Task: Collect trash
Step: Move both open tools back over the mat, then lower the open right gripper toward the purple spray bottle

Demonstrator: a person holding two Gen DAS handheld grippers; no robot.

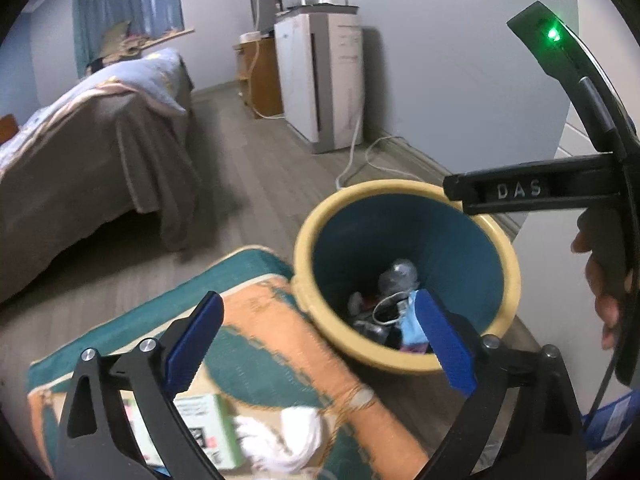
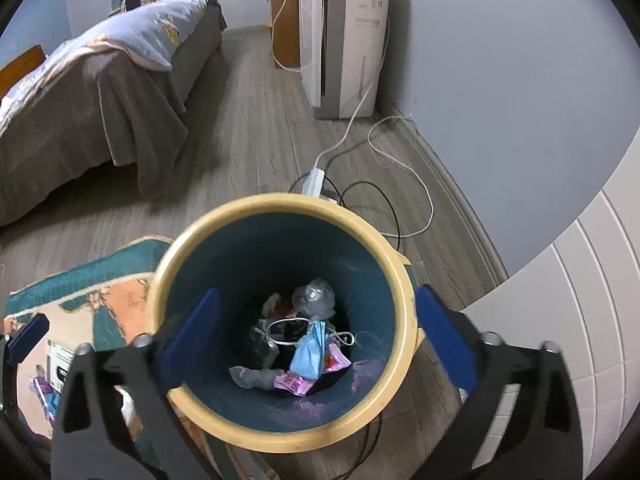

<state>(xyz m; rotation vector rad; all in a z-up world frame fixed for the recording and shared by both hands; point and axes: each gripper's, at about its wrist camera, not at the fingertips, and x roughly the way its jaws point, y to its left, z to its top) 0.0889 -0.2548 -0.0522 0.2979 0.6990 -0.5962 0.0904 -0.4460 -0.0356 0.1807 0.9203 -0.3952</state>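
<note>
Nearby, one bed under a brown cover fills the left of the room, and one white appliance stands against the far wall; bare wooden floor lies open between them. One patterned rug reaches up to the side of the single bin, a yellow-rimmed bucket with a teal inside. Two white cords trail over the floor behind the bin. The left gripper hangs spread wide above the rug and the bin's rim, nothing between its blue pads. The right gripper is likewise spread, empty, straight over the bin's mouth. Trash sits at the bin's bottom: one blue face mask, two pink wrappers, grey scraps hard to tell apart. On the rug, one green-edged box and one white crumpled wad lie touching, partly cut off.
</note>
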